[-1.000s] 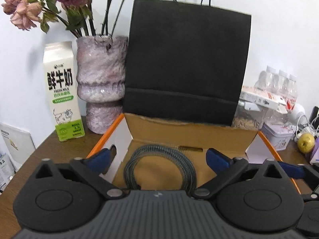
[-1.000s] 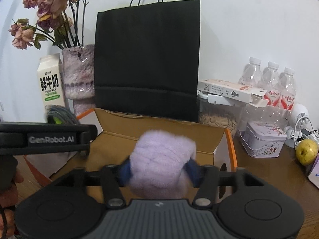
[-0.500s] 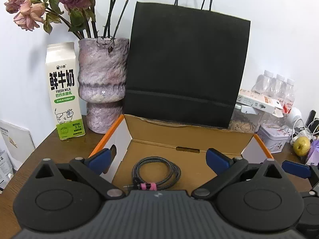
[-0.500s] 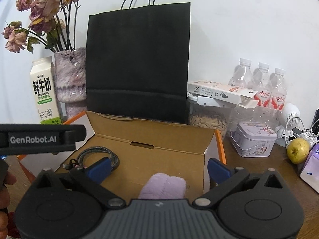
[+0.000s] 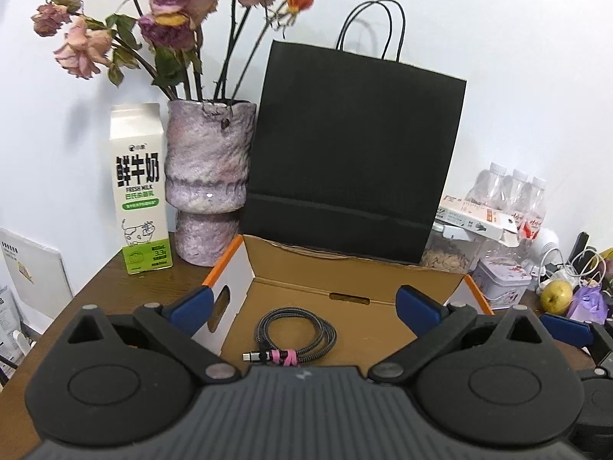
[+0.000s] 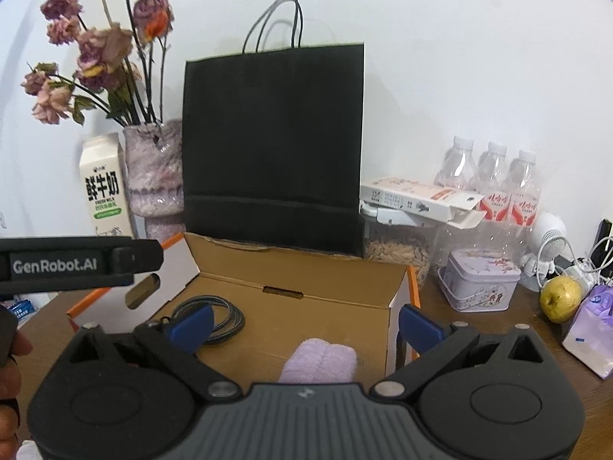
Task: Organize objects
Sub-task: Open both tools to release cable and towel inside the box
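Both grippers stand wide and empty over the cardboard box (image 5: 356,280).
The coiled cable (image 5: 295,335) and purple fluffy item (image 6: 320,358) lie inside; left gripper (image 5: 302,306) and right gripper (image 6: 304,324) likely fetch next from clutter at 3 o'clock.

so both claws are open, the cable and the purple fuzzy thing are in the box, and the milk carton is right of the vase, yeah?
Not quite: the milk carton stands left of the vase, as the left wrist view shows. The rest holds.
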The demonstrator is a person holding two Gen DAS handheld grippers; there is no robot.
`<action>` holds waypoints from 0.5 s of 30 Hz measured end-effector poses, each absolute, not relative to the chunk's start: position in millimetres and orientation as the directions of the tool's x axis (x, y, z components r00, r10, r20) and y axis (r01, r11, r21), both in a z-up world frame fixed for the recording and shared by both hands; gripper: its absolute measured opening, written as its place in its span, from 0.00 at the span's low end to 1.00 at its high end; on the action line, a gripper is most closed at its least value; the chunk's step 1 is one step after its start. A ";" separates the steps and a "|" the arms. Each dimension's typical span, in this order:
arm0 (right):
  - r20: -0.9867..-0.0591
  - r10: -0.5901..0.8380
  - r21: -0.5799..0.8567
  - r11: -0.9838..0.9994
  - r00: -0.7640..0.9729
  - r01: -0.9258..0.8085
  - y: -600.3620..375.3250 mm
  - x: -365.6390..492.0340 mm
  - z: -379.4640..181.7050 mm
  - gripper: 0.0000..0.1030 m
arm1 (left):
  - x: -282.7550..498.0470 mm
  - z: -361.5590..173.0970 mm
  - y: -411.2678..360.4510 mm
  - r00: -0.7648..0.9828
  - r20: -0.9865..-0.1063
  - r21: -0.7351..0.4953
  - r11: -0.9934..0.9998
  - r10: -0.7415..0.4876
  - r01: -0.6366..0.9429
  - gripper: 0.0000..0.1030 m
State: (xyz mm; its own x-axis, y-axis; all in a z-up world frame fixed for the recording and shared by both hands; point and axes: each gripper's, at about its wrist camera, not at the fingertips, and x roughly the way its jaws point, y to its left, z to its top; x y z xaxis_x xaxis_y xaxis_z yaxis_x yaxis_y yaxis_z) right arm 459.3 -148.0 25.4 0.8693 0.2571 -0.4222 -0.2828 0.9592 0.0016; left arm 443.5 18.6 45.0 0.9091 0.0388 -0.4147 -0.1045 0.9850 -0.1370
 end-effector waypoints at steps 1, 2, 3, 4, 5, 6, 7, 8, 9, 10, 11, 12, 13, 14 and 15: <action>-0.419 0.258 0.000 0.959 0.871 -0.284 -148.9 456.0 26.8 1.00 | 439.4 46.6 19.0 0.910 -0.413 -0.138 0.985 0.040 -0.105 1.00; -0.416 0.258 -0.001 0.959 0.872 -0.285 -149.9 452.7 28.0 1.00 | 435.5 47.9 19.5 0.911 -0.412 -0.139 0.985 0.039 -0.106 1.00; -0.414 0.260 -0.001 0.958 0.873 -0.286 -151.0 449.1 29.0 1.00 | 431.1 49.2 19.7 0.911 -0.410 -0.141 0.984 0.038 -0.105 1.00; -0.412 0.262 -0.002 0.958 0.873 -0.288 -152.2 445.7 29.9 1.00 | 427.5 50.2 19.7 0.912 -0.409 -0.141 0.984 0.038 -0.105 1.00; -0.409 0.262 -0.002 0.958 0.874 -0.288 -153.3 441.9 30.8 1.00 | 423.1 51.4 19.6 0.913 -0.407 -0.141 0.985 0.037 -0.103 1.00; -0.407 0.263 -0.003 0.957 0.875 -0.289 -154.6 438.4 31.6 1.00 | 419.1 52.5 19.3 0.914 -0.405 -0.140 0.985 0.037 -0.102 1.00; -0.404 0.264 -0.003 0.957 0.876 -0.290 -155.6 434.8 32.5 1.00 | 415.0 53.2 18.9 0.914 -0.404 -0.139 0.985 0.037 -0.101 1.00; -0.402 0.264 -0.004 0.957 0.877 -0.290 -156.7 431.1 33.2 1.00 | 410.8 54.0 18.7 0.915 -0.402 -0.138 0.986 0.035 -0.098 1.00; -0.401 0.263 -0.004 0.957 0.878 -0.289 -158.0 427.3 33.9 1.00 | 407.0 54.6 18.6 0.915 -0.401 -0.138 0.986 0.034 -0.097 1.00; -0.398 0.262 -0.005 0.958 0.879 -0.288 -159.3 423.4 34.8 1.00 | 402.8 55.1 18.7 0.916 -0.401 -0.138 0.986 0.034 -0.097 1.00; -0.396 0.262 -0.005 0.958 0.880 -0.287 -160.8 419.4 35.6 1.00 | 398.5 55.7 19.0 0.916 -0.400 -0.139 0.986 0.033 -0.096 1.00; -0.393 0.263 -0.004 0.958 0.881 -0.287 -162.3 415.2 36.5 1.00 | 394.6 56.2 19.3 0.916 -0.400 -0.141 0.985 0.032 -0.096 1.00; -0.390 0.264 -0.003 0.958 0.882 -0.288 -163.8 410.9 37.3 1.00 | 389.9 56.8 19.7 0.916 -0.399 -0.143 0.985 0.032 -0.096 1.00; -0.387 0.264 -0.003 0.958 0.883 -0.288 -165.1 406.6 38.3 1.00 | 386.3 57.0 19.9 0.916 -0.399 -0.143 0.985 0.031 -0.096 1.00; -0.384 0.264 -0.002 0.958 0.885 -0.287 -166.6 401.8 39.3 1.00 | 381.9 57.4 20.1 0.916 -0.400 -0.144 0.985 0.031 -0.096 1.00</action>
State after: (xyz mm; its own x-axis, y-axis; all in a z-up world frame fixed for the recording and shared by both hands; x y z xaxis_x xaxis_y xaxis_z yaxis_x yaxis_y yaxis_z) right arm 401.8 -166.6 39.3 0.8847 0.2644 -0.3839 -0.2871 0.9579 -0.0018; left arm 381.9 20.1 57.4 0.9162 0.0309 -0.3995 -0.0960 0.9849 -0.1440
